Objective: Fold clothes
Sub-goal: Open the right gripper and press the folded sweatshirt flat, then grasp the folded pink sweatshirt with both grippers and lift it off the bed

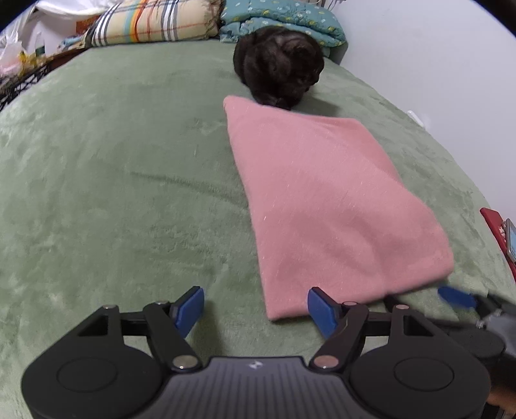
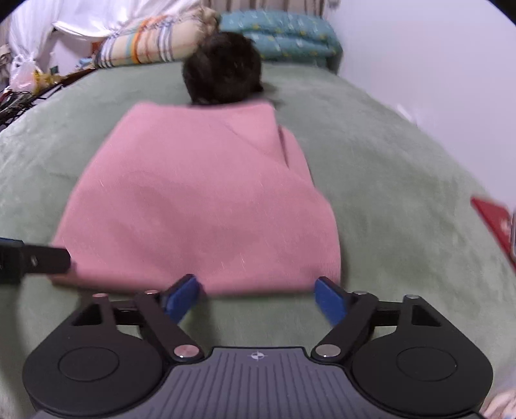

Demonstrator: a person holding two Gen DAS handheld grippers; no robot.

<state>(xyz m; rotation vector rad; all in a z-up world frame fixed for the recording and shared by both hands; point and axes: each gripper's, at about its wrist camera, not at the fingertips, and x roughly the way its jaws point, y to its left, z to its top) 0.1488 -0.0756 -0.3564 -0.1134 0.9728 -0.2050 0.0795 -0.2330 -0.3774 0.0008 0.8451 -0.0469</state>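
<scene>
Both grippers are hovering low over the near edge of the bed, each with its blue-padded fingers spread wide and pinching nothing. In the left wrist view the left gripper [image 1: 256, 307] is sitting above the green blanket [image 1: 113, 193], with its right finger just at the near left corner of the folded pink garment [image 1: 325, 206] and its left finger over bare blanket. In the right wrist view the right gripper [image 2: 258, 298] is lining up with the garment's near edge, the pink cloth [image 2: 200, 199] lying just beyond its fingertips [image 2: 182, 298], though blur is making it hard to say whether they are touching. The garment is lying flat as a tidy rectangle in the middle of the bed, running from the near edge toward the far end, with a diagonal fold line showing near its far right corner in the right wrist view. A dark, fuzzy bundle [image 1: 279, 66] is resting at the garment's far edge, touching it. Beyond that, a plaid pillow [image 1: 151, 21] and a teal patterned quilt [image 1: 283, 17] are lying along the far edge of the bed. A red object [image 1: 496, 225] is peeking in at the right edge of the bed.
</scene>
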